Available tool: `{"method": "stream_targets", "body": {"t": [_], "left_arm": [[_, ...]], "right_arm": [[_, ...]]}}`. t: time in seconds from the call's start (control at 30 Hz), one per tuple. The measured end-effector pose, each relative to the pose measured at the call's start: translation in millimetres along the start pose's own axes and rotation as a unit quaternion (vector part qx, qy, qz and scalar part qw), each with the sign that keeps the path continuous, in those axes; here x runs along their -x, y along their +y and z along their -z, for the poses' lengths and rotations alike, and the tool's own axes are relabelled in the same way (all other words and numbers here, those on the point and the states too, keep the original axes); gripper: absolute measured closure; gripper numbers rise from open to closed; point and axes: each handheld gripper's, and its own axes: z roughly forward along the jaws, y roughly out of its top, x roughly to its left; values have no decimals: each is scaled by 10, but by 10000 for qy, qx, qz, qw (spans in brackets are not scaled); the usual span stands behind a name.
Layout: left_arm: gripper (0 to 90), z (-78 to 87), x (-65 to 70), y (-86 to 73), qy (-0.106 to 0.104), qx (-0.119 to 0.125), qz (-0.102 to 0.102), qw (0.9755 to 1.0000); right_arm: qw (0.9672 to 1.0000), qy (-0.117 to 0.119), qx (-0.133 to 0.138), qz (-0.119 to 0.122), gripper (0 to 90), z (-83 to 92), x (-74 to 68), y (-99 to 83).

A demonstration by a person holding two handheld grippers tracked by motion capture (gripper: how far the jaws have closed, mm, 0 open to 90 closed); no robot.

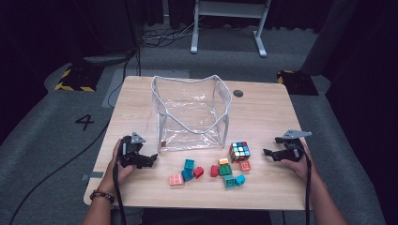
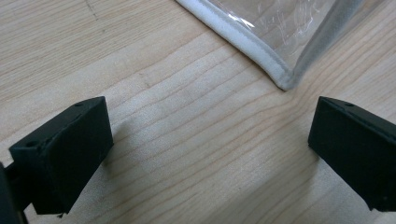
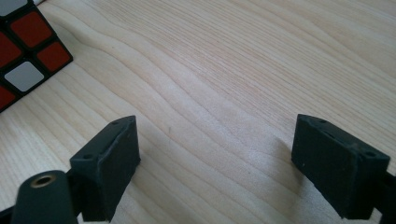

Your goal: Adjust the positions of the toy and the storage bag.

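Note:
A clear plastic bag [image 1: 192, 115] with white piping stands open in the middle of the wooden table [image 1: 263, 112]. In front of it lie several toy bricks, a teal one [image 1: 189, 164], a pink one [image 1: 176, 180] and a green one [image 1: 225, 169] among them. A puzzle cube [image 1: 240, 151] rests at their right. My left gripper [image 1: 149, 160] rests on the table left of the bricks, open and empty; its own view shows the bag's lower corner [image 2: 280, 79] just ahead. My right gripper [image 1: 271, 153] sits right of the cube, open and empty, with the cube [image 3: 25, 56] at the upper left of its view.
Beyond the table's far edge stand a white desk frame [image 1: 230, 23] and cables on grey carpet. Yellow-black marked pads [image 1: 75, 77] lie at both far corners. A small dark round spot [image 1: 238, 93] sits near the table's back edge.

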Motion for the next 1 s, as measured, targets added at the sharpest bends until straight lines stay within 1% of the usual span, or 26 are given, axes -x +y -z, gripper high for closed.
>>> {"method": "stream_targets", "body": {"t": [0.3,0.33,0.4,0.43,0.47,0.5,0.53,0.57,0.6,0.63,0.67,0.7,0.73,0.77,0.8,0.83,0.87,0.9,0.93,1.0], "left_arm": [[0,0,-1,-1,-1,6,-1,10000],[0,0,-1,-1,-1,5,-2,10000],[3,1,-3,-1,-18,4,-13,10000],[5,3,1,-9,9,39,-5,10000],[10,9,-4,-8,-15,20,-32,10000],[17,18,-11,-4,-8,1,6,10000],[43,30,-22,6,8,-10,38,10000],[106,38,-26,13,56,103,153,9998],[217,52,-42,25,-5,212,227,9995],[249,78,-58,47,-152,204,235,9994],[181,99,-58,72,-146,254,201,9994],[139,129,-50,97,-35,307,71,9995],[204,148,-24,118,63,361,-47,9993],[232,154,-12,146,26,322,-129,9994],[200,153,-1,173,-45,314,-110,9994],[178,159,16,197,-44,318,-152,9994],[208,166,23,222,-31,348,-205,9992],[226,173,40,261,27,388,-209,9990],[230,182,48,287,67,437,-247,9987],[270,201,50,319,-21,532,-183,9984]], "right_arm": [[10000,-11,-4,-2,153,-1,1,2],[10000,-27,3,-27,161,-4,0,5],[9999,-73,13,-82,211,1,-1,14],[9999,-95,16,-63,231,4,4,19],[9998,-115,57,-136,229,12,0,32],[9997,-75,112,-190,233,29,-1,46],[9994,-43,261,-221,251,65,-5,80],[9990,-45,360,-244,261,98,-20,119],[9987,-47,450,-230,273,133,-36,165],[9984,-24,540,-167,291,169,-52,213],[9978,33,645,-151,308,204,-75,269],[9971,81,745,-109,319,240,-98,328],[9964,100,842,-75,328,274,-128,393],[9955,154,936,-49,327,298,-162,460],[9947,198,1010,7,327,317,-194,529],[9939,284,1064,20,327,326,-237,603],[9936,305,1076,133,327,323,-282,679],[9937,309,1050,234,327,315,-324,739],[9937,378,986,385,335,293,-392,835],[9926,465,941,612,354,246,-507,968]]}}
